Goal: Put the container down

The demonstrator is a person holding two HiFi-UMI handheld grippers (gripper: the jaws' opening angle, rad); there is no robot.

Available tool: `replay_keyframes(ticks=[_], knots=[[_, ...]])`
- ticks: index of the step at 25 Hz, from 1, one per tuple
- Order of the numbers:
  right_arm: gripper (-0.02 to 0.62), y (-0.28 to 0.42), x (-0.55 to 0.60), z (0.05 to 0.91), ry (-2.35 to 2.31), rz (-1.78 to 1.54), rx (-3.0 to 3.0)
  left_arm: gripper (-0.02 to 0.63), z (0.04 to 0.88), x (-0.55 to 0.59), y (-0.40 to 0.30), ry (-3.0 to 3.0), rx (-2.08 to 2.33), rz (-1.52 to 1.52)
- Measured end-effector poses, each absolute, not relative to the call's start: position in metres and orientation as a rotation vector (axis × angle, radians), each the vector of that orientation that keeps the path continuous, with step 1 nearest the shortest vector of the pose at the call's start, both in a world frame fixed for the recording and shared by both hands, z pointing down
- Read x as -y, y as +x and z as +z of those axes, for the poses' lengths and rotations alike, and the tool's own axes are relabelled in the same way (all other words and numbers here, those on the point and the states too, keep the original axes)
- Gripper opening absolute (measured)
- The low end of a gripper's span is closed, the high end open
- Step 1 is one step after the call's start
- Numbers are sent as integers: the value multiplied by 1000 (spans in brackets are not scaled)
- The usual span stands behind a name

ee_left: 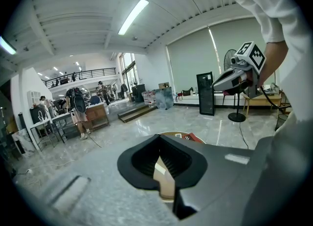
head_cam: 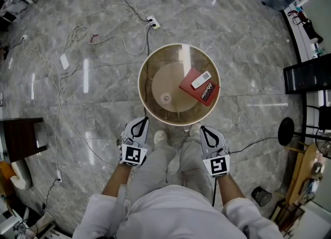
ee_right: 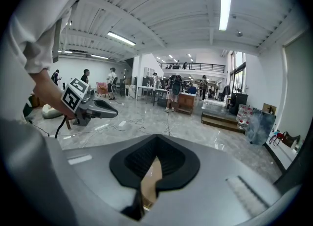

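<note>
Task looks complete. A small round container (head_cam: 165, 98), as best it can be made out, sits on the round glass table (head_cam: 140, 85), left of the red book (head_cam: 198, 93) and white remote (head_cam: 200, 79). Neither tool touches it. Left gripper (head_cam: 143, 121) and right gripper (head_cam: 203, 129) are both closed and empty. They are held side by side at the table's near edge, tips forward and forearms bent.

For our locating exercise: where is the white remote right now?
In the head view, the white remote lies on the red rectangular item, on the right half of the round table, just ahead of the right gripper.
</note>
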State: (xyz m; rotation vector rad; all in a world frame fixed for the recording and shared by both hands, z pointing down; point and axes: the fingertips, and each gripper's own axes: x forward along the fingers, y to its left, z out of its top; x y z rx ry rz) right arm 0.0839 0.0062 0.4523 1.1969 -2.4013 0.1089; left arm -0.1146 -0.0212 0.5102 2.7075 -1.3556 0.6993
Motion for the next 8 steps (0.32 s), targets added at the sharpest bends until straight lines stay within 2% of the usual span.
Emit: replay_keyframes(ticks=[8], knots=[[5, 86, -5, 453, 1192, 105, 2395, 5, 512, 23, -113, 2705, 1353, 710]])
